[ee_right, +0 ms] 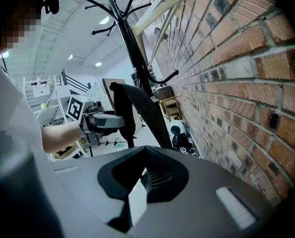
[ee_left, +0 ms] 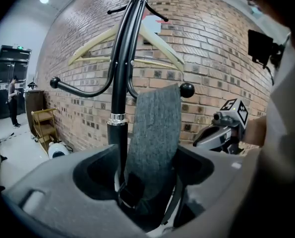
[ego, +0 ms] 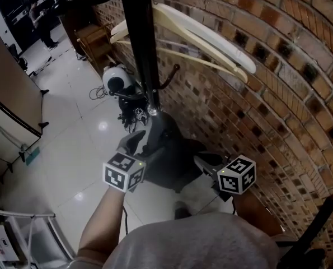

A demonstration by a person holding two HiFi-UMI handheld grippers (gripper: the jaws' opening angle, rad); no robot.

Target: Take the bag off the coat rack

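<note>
Currently the bag (ego: 169, 158), judged soft and light, hangs on the coat rack (ego: 144, 49) by its limp grey strap (ee_left: 154, 133), the best hold, loose between the left gripper's (ee_left: 147, 182) wide-open jaws; the right gripper's (ee_right: 142, 185) jaws are together, empty.

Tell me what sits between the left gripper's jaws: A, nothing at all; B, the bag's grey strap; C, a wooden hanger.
B: in the left gripper view the grey strap hangs from a hook of the coat rack and runs down between the spread jaws of the left gripper.
</note>
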